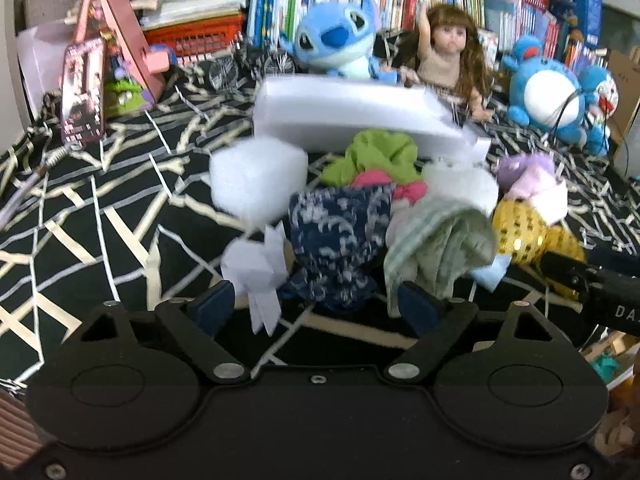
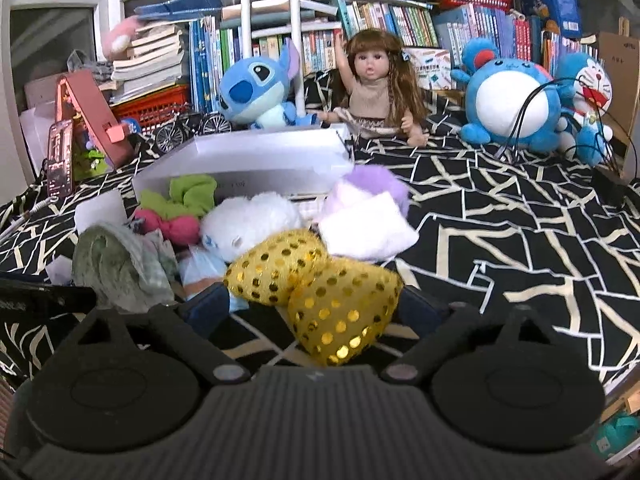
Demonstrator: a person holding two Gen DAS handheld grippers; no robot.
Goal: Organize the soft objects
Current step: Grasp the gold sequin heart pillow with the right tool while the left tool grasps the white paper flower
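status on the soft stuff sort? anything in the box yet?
Nothing visibly done: the white box shows no items inside from here, though its interior is mostly hidden. In hand: nothing; left tongs open at the navy patterned cloth, right tongs open around the gold sequin piece. The whole pile remains.
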